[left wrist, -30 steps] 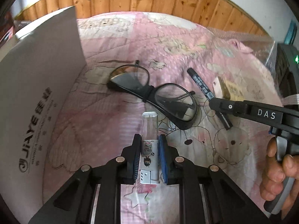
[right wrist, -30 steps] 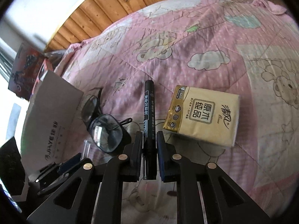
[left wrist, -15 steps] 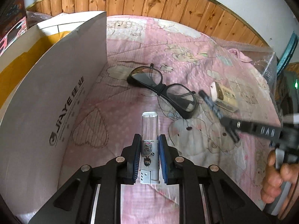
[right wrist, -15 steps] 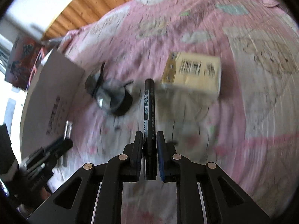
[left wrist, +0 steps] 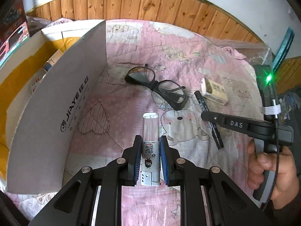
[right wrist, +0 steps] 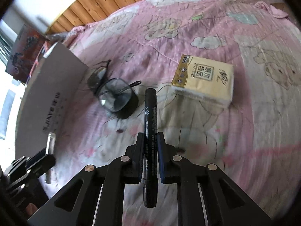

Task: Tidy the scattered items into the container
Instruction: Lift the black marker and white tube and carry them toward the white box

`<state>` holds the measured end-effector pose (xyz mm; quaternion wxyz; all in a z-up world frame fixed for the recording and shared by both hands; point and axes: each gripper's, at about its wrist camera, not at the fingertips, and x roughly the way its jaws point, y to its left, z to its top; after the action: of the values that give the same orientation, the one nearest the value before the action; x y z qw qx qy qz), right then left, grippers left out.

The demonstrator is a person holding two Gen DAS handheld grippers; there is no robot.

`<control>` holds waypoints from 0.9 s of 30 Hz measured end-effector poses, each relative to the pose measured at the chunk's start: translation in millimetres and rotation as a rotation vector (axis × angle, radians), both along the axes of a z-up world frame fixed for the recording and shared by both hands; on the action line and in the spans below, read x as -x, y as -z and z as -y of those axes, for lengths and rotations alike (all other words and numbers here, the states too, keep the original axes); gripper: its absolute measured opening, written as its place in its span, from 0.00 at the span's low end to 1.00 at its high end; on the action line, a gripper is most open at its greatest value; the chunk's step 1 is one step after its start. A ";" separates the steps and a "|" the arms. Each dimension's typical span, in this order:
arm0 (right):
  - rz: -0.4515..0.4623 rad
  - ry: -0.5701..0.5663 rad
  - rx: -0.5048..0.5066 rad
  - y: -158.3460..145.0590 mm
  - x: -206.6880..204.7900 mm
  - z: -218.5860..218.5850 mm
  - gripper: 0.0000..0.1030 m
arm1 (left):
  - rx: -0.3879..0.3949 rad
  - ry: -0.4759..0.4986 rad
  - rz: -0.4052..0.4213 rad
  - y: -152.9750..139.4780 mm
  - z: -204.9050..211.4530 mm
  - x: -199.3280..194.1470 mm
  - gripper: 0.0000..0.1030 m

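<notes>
Setting: a bed covered by a pink cartoon-print quilt (left wrist: pixel 131 101), with wooden wall panelling (left wrist: pixel 150 1) behind it.
Left gripper (left wrist: pixel 150 158): clenched on a small clear-topped tube with a white printed label (left wrist: pixel 150 141). The tube sits upright between the two blue-padded fingers (left wrist: pixel 137 158), its clear cap poking out past the fingertips, held above the quilt.
Right gripper (right wrist: pixel 151 156): clenched on a black marker pen (right wrist: pixel 149 124). The pen runs lengthwise between the fingers, its capped end sticking out forward and its other end trailing back toward the camera. In the left wrist view a hand (left wrist: pixel 270 167) grips the handle of this tool.
Container: a grey-white cardboard box (left wrist: pixel 56 113) with printed lettering stands to the left of the left gripper; its near wall rises tall beside the held tube. Yellow lining and some small packets show inside, past its rim.
Glasses: black-framed eyeglasses (left wrist: pixel 160 86) lie on the quilt, ahead of the left gripper and between the box and the marker.
Tissue pack: a yellow pocket tissue pack (right wrist: pixel 205 81) lies on the quilt, ahead and to the right of the marker's tip, apart from the glasses.
</notes>
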<state>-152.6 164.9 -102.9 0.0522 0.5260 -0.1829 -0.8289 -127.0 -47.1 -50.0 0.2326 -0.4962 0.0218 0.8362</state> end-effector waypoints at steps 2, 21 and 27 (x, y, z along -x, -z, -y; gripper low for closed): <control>-0.005 0.010 0.016 -7.1 -8.3 2.5 0.13 | -0.004 0.000 0.001 -3.2 1.6 -5.1 0.19; -0.044 -0.035 0.037 -33.8 -99.2 55.9 0.13 | -0.018 0.021 -0.027 -32.2 28.2 -63.5 0.20; -0.064 -0.062 0.040 -43.3 -118.2 76.0 0.13 | -0.037 0.020 -0.032 -38.7 42.7 -73.9 0.19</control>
<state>-34.4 89.0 -59.6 0.0943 0.5035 -0.1813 -0.8395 -53.2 -89.9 -11.3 0.2497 -0.4783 0.0149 0.8419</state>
